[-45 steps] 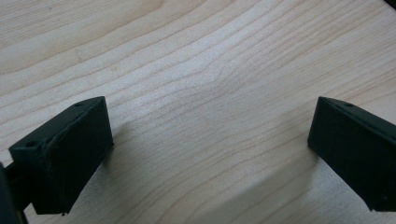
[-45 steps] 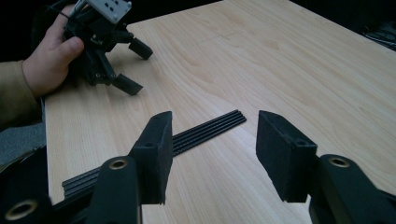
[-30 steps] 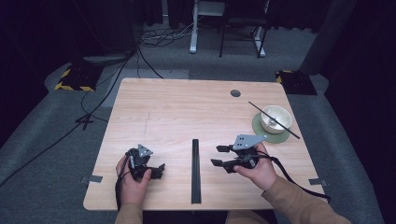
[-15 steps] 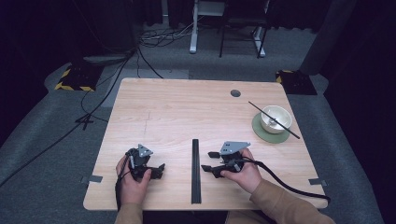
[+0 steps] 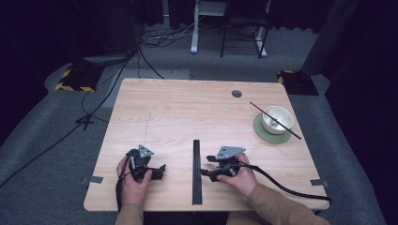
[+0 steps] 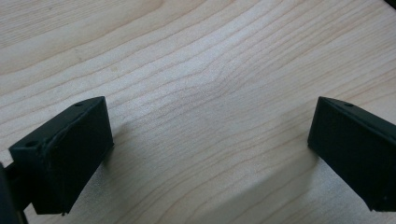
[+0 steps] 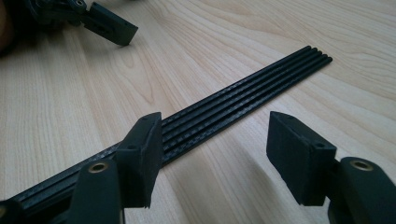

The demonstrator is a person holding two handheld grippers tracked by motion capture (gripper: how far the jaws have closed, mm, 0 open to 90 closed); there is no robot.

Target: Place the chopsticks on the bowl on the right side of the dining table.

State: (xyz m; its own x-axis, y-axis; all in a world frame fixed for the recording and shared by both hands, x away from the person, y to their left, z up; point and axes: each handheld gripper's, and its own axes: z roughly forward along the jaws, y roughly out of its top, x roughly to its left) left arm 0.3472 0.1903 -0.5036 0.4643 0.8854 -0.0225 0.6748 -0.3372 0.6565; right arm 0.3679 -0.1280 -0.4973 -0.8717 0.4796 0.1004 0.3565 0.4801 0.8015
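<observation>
A flat bundle of several thin black rods [image 5: 196, 173] lies lengthwise on the wooden table [image 5: 187, 112], near its front edge. In the right gripper view the rods [image 7: 243, 95] run diagonally, and the left jaw sits over them. My right gripper [image 5: 208, 165] [image 7: 215, 128] is open just right of the bundle, pointing at it. My left gripper [image 5: 160, 171] [image 6: 210, 126] rests open on the table to the left of the rods, with bare wood between its jaws. One more black rod [image 5: 274, 120] lies across a white bowl [image 5: 278, 117].
The bowl stands on a green coaster [image 5: 270, 133] at the table's right side. A round cable hole [image 5: 236, 93] is at the far edge. The left gripper's jaw tip [image 7: 112, 28] shows beyond the rods in the right gripper view. Cables lie on the floor behind the table.
My right gripper has moved left and slightly nearer, from beside the bowl's side to right next to the rod bundle. The left gripper has stayed in place.
</observation>
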